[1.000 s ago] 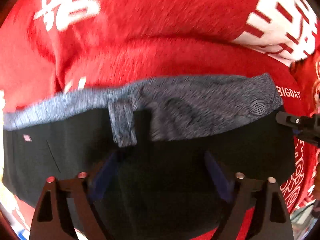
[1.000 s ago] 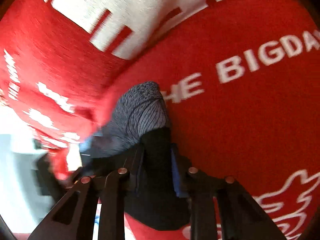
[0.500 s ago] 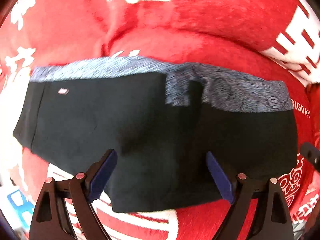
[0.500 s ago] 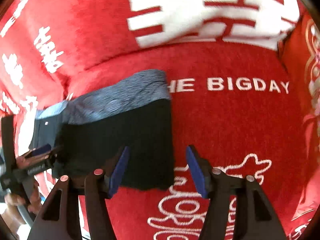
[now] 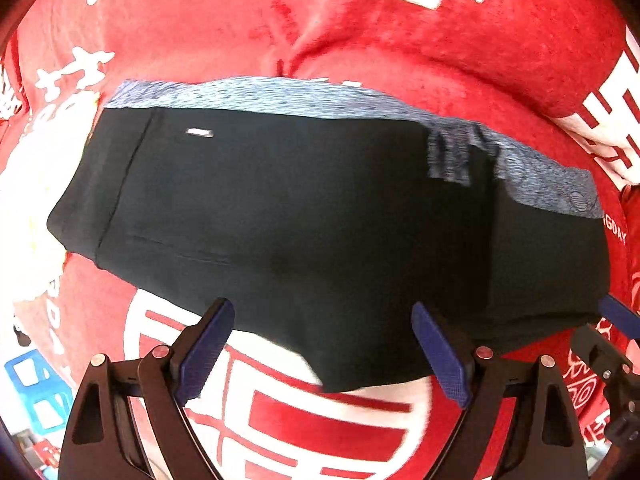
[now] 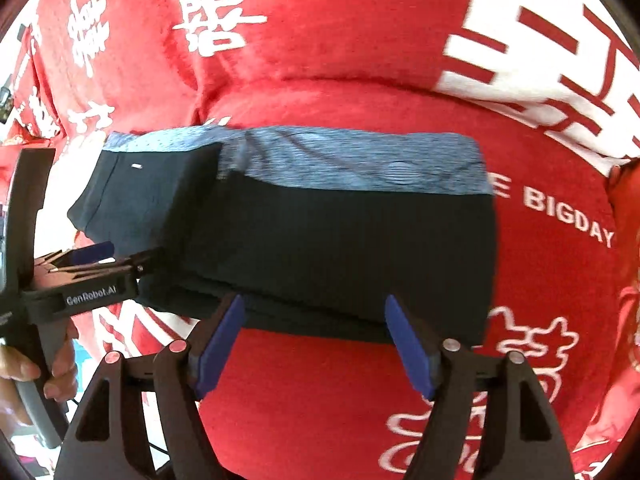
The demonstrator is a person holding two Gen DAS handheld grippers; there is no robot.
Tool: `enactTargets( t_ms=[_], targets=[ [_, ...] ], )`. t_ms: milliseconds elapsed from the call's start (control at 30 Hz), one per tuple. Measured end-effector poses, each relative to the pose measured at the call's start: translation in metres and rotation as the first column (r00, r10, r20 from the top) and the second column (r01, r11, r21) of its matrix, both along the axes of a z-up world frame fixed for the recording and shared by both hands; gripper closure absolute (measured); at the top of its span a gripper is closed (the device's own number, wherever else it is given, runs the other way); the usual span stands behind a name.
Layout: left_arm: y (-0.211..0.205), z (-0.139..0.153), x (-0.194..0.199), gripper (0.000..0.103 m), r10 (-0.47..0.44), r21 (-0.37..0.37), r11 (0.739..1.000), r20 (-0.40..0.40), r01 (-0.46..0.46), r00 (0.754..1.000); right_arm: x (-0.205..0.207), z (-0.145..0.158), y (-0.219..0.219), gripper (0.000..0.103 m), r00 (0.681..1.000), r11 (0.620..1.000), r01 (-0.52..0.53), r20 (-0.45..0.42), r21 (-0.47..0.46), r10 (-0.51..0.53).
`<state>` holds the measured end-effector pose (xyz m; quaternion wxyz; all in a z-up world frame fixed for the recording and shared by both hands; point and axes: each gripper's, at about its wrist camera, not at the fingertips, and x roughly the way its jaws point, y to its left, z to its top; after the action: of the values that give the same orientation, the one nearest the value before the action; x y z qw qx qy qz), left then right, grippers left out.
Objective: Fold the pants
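Note:
The black pants with a grey-blue waistband lie folded flat on the red blanket. My left gripper hovers open above their near hem, holding nothing. In the right wrist view the same pants lie with the waistband on the far side. My right gripper is over their near edge with its jaws opening; its pads touch no cloth. The left gripper shows at the left, held by a hand. The right gripper's tip shows at the right edge.
The red blanket bears white characters and the words "BIGDAY", and it bulges in a soft ridge behind the pants. A blue plastic object sits beyond the blanket's lower left edge.
The right gripper let go of the pants' edge, opened and drew back. The left gripper also pulled back, still open. More of the folded pants shows in both views now.

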<state>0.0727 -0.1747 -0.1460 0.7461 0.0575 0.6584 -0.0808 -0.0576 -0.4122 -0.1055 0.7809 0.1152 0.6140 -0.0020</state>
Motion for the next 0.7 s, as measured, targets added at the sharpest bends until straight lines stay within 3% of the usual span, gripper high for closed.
enactTargets(
  t_ms=[367,700],
  targets=[
    [0.097,-0.004,0.017,0.012,0.066,-0.049,0.997,-0.024,-0.067,0.998,0.041,-0.017,0.106,0.026,0.998,0.999,-0.033,-0.049,-0.010,0.032],
    [0.154,-0.012,0.020,0.012,0.153,-0.153,0.976,-0.026,-0.155,0.988,0.049,-0.044,0.139,0.024,0.991,0.992,-0.086,-0.106,-0.093,0.076]
  ],
)
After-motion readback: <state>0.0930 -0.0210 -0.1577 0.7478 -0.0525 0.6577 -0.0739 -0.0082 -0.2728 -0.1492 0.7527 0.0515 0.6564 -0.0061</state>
